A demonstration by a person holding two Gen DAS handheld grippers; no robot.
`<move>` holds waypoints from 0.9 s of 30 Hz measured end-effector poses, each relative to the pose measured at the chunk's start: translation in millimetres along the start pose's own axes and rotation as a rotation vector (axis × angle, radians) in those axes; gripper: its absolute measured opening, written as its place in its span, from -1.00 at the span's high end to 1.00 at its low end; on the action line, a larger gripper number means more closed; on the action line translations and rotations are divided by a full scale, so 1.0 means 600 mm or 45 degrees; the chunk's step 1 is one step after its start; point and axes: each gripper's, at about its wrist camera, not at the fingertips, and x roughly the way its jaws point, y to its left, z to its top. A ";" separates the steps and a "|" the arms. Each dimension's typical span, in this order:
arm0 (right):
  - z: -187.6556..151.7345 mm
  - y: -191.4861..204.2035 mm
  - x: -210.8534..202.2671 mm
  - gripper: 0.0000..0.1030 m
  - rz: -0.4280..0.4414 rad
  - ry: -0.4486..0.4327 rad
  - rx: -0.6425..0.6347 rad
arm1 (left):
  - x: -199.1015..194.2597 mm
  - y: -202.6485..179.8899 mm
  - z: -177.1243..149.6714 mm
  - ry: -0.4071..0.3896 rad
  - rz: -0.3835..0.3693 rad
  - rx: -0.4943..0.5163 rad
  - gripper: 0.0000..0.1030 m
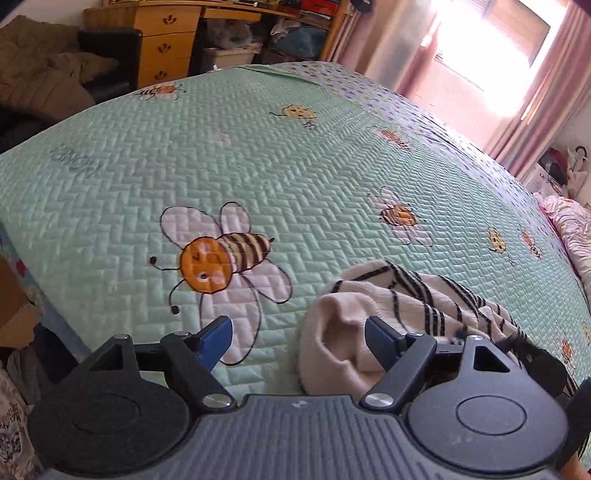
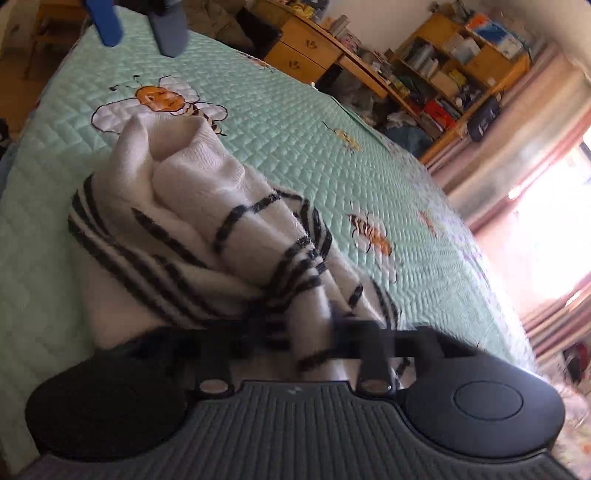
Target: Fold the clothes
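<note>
A cream knit sweater with black stripes [image 1: 417, 295] lies bunched on the mint-green bee quilt [image 1: 258, 147] near its front edge. My left gripper [image 1: 298, 339] stands open just over the quilt. Its blue right pad [image 1: 380, 341] is against the sweater's cream edge and the left pad [image 1: 216, 338] is over bare quilt; nothing is pinched. In the right wrist view the sweater [image 2: 207, 206] rises in gathered folds that converge into my right gripper [image 2: 317, 332], which is shut on the cloth, its fingertips buried and blurred. The left gripper [image 2: 138, 26] shows at the top left, apart from the sweater.
The quilt [image 2: 369, 155] stretches wide beyond the sweater. A wooden desk with drawers [image 1: 166, 44] and cluttered shelves [image 2: 461, 55] stand past the bed's far edge. A brown coat pile [image 1: 37, 74] lies far left, pink curtains [image 1: 524, 92] and pink bedding [image 1: 576, 229] to the right.
</note>
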 end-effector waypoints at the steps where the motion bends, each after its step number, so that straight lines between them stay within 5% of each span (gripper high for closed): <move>1: -0.001 -0.004 -0.014 0.75 -0.056 -0.036 0.039 | 0.000 0.005 -0.001 -0.002 -0.003 -0.007 -0.58; 7: -0.014 -0.070 -0.174 0.80 -0.358 -0.278 0.239 | 0.011 0.015 -0.009 0.020 -0.012 -0.027 -0.60; 15: -0.112 -0.212 -0.413 0.82 -0.754 -0.390 0.558 | 0.019 -0.059 -0.032 0.046 -0.069 0.149 -0.60; 19: -0.188 -0.277 -0.435 0.82 -0.900 -0.258 0.704 | 0.012 -0.167 -0.068 0.039 -0.180 0.433 -0.60; 23: -0.283 -0.318 -0.392 0.82 -0.833 -0.157 1.043 | -0.014 -0.298 -0.150 -0.118 -0.231 0.881 -0.60; 27: -0.322 -0.297 -0.342 0.82 -0.802 -0.101 1.157 | -0.042 -0.380 -0.238 -0.280 -0.306 1.263 -0.60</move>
